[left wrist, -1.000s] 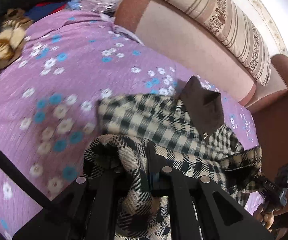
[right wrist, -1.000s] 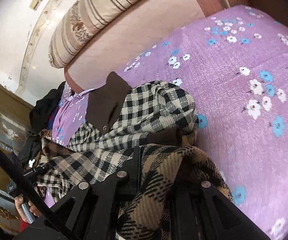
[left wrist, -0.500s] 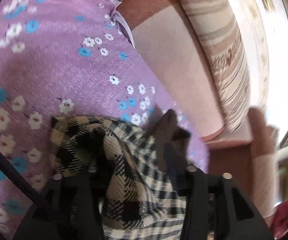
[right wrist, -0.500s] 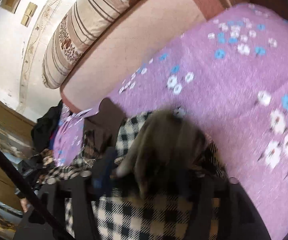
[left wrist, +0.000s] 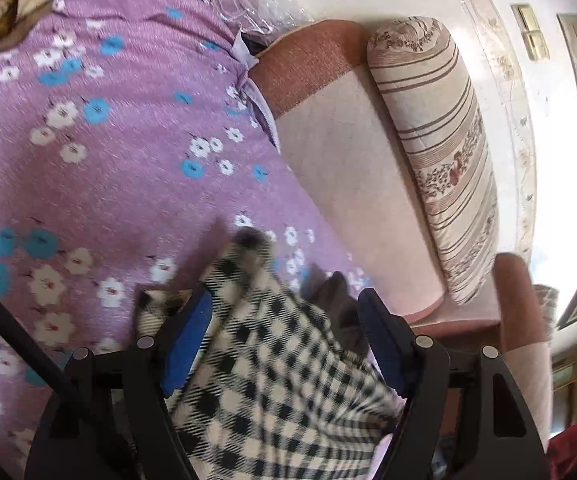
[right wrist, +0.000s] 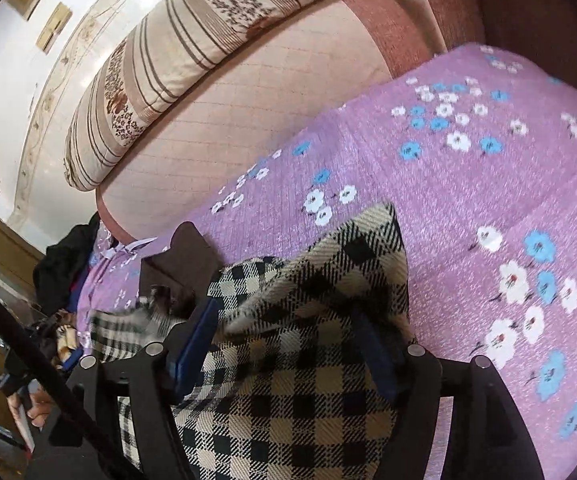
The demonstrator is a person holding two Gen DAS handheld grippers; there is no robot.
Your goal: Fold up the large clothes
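A black-and-cream checked garment [left wrist: 272, 368] with a dark brown collar [left wrist: 336, 300] lies on the purple flowered sheet [left wrist: 108, 184]. My left gripper [left wrist: 284, 312] is open, its blue-padded fingers [left wrist: 186, 340] spread either side of the cloth, which lies loose between them. In the right wrist view the same garment [right wrist: 312, 320] is heaped between the spread fingers [right wrist: 196, 340] of my right gripper [right wrist: 288, 320], which is open. The brown collar [right wrist: 180, 256] lies beyond it to the left.
A pink padded sofa back [left wrist: 344, 168] with a striped bolster [left wrist: 440, 152] runs along the sheet's far edge; both also show in the right wrist view [right wrist: 248, 112]. A heap of dark clothes [right wrist: 64, 264] sits at the far end. A brown armrest [left wrist: 520, 320] stands right.
Both grippers have opened and let go of the checked garment, which has dropped onto the sheet. Both cameras have tilted up towards the sofa back.
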